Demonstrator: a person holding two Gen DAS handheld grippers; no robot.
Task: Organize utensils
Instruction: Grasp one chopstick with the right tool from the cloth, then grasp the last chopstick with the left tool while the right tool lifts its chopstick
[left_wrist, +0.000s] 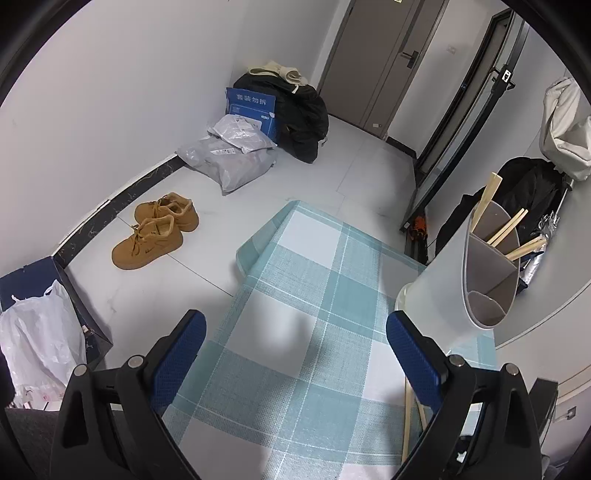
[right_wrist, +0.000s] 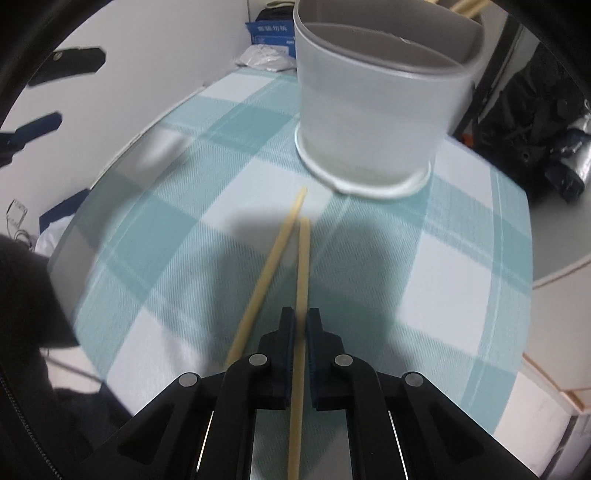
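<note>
While left tool (left_wrist: 295, 350) gapes, right tool (right_wrist: 300, 321) pinches chopstick (right_wrist: 303, 266)

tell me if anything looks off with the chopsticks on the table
One thing: the right gripper is shut on only one chopstick, while its mate lies loose on the checked tablecloth, angled away, short of the white utensil holder.
</note>
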